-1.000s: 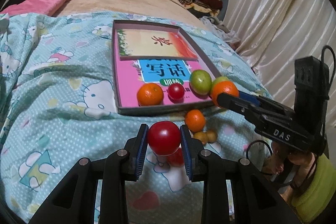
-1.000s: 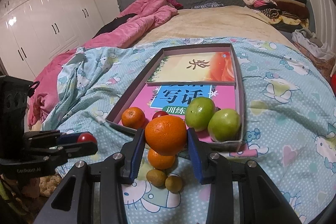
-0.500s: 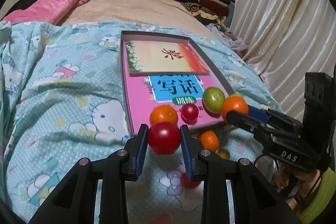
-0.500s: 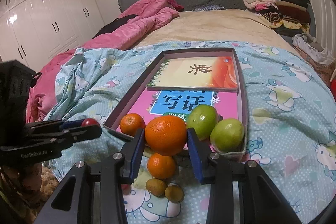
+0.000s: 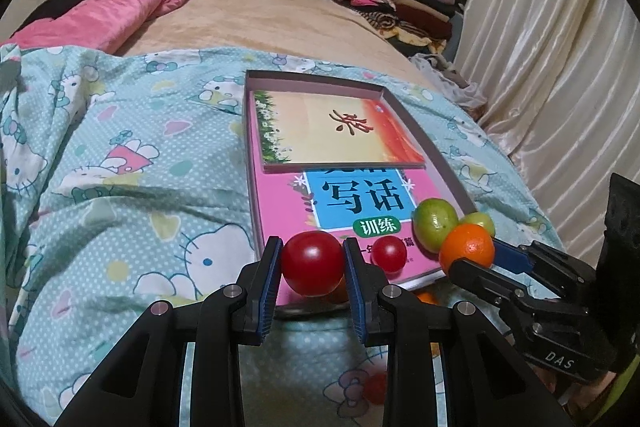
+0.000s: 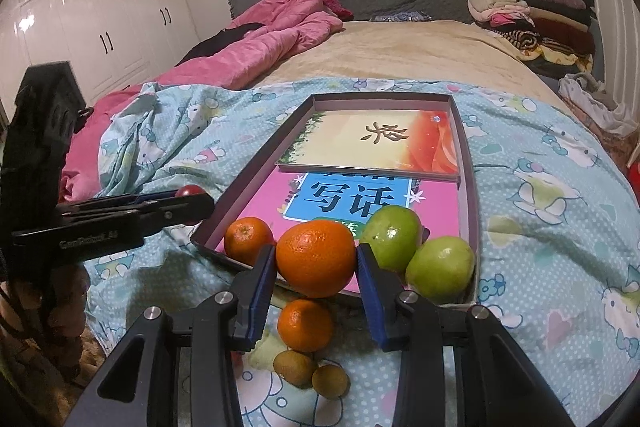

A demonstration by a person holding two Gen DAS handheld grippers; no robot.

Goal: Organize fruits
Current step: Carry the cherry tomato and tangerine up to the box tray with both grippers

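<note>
My left gripper (image 5: 312, 263) is shut on a red tomato (image 5: 312, 262) held above the near left corner of a shallow box tray (image 5: 253, 163). My right gripper (image 6: 316, 259) is shut on a large orange (image 6: 316, 257) over the tray's near edge (image 6: 474, 227). Inside the tray lie a small red tomato (image 5: 388, 254), a small orange (image 6: 248, 241) and two green fruits (image 6: 394, 235) (image 6: 440, 269). On the quilt in front sit another small orange (image 6: 305, 325) and two brown fruits (image 6: 294, 367) (image 6: 330, 379). A red fruit (image 5: 374, 389) lies on the quilt below my left gripper.
The tray holds two books (image 5: 336, 131) (image 5: 356, 199) and rests on a blue cartoon quilt (image 5: 120, 195) on a bed. A pink blanket (image 6: 260, 47) lies at the back left, folded clothes (image 6: 528, 15) at the back right, curtains (image 5: 540, 39) on the right.
My left gripper has carried the tomato forward from over the quilt to over the tray's near corner. The right gripper with the orange has barely moved.
</note>
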